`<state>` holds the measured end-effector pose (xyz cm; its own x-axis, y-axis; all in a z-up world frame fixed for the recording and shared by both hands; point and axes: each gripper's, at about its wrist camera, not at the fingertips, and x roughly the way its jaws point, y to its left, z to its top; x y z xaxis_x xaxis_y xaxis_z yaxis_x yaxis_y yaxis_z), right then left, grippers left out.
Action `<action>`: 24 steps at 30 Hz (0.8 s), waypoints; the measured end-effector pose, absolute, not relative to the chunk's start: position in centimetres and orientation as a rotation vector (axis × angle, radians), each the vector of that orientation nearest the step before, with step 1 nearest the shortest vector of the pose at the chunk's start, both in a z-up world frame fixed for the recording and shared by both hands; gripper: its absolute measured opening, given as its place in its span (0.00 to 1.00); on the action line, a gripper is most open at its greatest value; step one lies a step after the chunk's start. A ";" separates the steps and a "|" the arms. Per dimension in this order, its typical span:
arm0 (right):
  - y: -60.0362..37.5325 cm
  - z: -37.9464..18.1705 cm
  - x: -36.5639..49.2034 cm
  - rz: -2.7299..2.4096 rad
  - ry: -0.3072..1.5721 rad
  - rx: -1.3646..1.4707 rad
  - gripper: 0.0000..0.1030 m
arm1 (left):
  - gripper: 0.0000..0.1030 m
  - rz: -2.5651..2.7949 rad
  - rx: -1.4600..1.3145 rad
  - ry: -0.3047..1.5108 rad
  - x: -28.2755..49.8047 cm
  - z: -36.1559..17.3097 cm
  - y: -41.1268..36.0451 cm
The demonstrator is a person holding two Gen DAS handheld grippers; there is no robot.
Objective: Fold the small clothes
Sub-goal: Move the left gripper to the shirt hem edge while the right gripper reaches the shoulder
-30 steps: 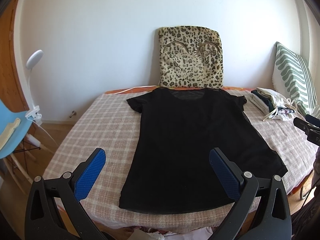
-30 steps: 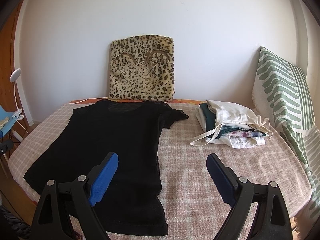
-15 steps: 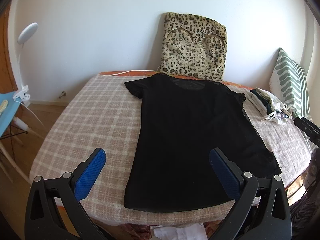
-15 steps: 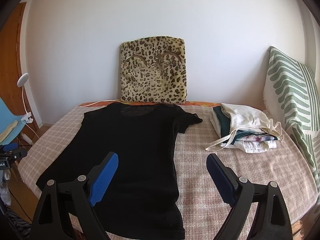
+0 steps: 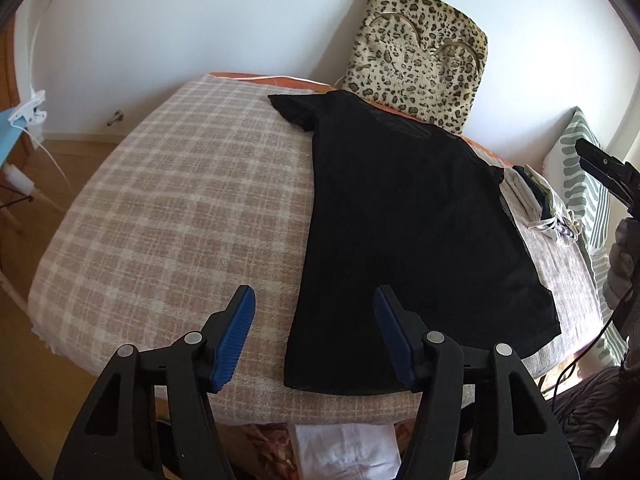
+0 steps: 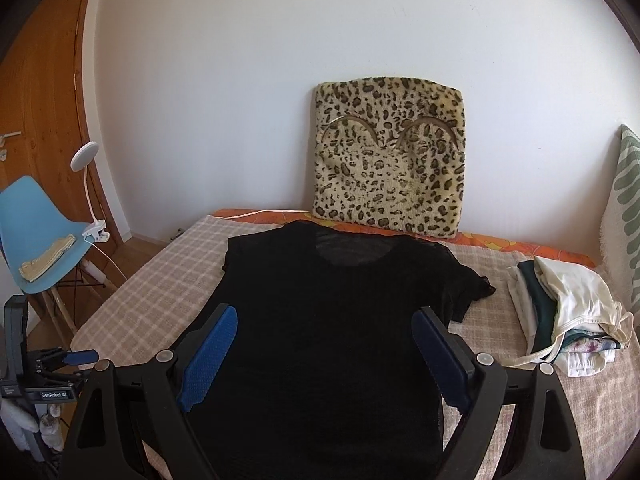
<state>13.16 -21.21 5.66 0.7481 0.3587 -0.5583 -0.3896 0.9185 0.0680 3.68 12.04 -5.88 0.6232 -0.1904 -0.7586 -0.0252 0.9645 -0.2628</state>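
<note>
A black short-sleeved T-shirt point(image 5: 408, 216) lies flat on the checked bed cover point(image 5: 180, 208), neck toward the wall; it also shows in the right wrist view point(image 6: 320, 320). My left gripper point(image 5: 314, 336) is open and empty, held above the shirt's near left hem corner. My right gripper point(image 6: 324, 352) is open and empty, held above the middle of the shirt. The left gripper shows at the far left of the right wrist view point(image 6: 68, 358). The right gripper's body shows at the right edge of the left wrist view point(image 5: 604, 168).
A leopard-print cushion point(image 6: 390, 176) leans on the wall behind the shirt. A pile of folded clothes point(image 6: 568, 312) lies right of the shirt. A green striped pillow point(image 5: 580, 176) stands at the right. A blue chair point(image 6: 36, 232) and clip lamp point(image 6: 86, 160) stand left of the bed.
Both grippers have swung to the left. The left one now looks down on the shirt's left side; the right one has moved from the bed's right part to over the shirt's middle. Both stay open.
</note>
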 end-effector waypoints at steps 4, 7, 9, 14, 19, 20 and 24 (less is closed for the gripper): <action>-18.6 5.4 16.6 0.464 0.645 -0.077 0.84 | 0.54 -0.118 -0.310 0.944 3.5 -7.3 12.7; -16.9 5.2 18.9 0.508 0.672 -0.093 0.81 | 0.54 -0.133 -0.302 0.978 3.5 -8.2 12.2; -15.6 5.0 20.4 0.536 0.679 -0.103 0.81 | 0.54 -0.129 -0.299 1.003 3.7 -8.9 12.1; -12.0 4.8 23.9 0.606 0.728 -0.092 0.81 | 0.44 -0.132 -0.329 1.058 4.5 -9.7 11.8; -7.3 4.5 27.8 0.663 0.785 -0.076 0.81 | 0.34 -0.124 -0.269 1.028 4.7 -9.8 11.0; -6.3 4.3 28.6 0.668 0.797 -0.074 0.81 | 0.32 -0.125 -0.285 1.042 4.9 -10.2 11.1; -2.5 2.8 31.7 0.688 0.871 -0.074 0.81 | 0.29 -0.152 -0.314 1.060 5.1 -11.1 10.9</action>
